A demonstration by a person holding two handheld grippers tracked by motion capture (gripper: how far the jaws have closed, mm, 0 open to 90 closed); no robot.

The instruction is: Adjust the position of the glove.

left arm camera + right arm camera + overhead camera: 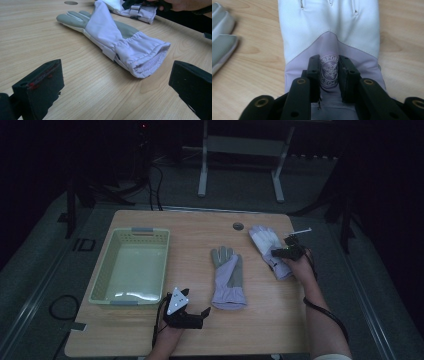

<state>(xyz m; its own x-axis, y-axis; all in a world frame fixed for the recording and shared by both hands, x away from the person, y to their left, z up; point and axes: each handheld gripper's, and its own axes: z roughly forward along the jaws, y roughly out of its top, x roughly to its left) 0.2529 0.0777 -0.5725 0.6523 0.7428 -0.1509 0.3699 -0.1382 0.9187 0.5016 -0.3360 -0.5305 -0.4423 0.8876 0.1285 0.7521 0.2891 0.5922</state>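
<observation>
Wooden table (260,320): pinched white glove (270,249) lies lengthwise, fingers pointing away.

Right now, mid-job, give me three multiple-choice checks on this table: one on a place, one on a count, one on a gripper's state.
1. Where does the basket stand?
A. at the table's left side
B. between the two gloves
C. on the floor

2. How many gloves lie on the table?
A. one
B. two
C. four

3. How does the right gripper stand?
A. wide open above bare wood
B. pinched on a fold of the right-hand glove
C. shut on the basket's rim

Answers:
1 A, the high view shows it left of the middle glove.
2 B, the middle one and the right-hand one.
3 B, the right gripper view shows its jaws squeezing the cloth at the round snowflake badge.
</observation>
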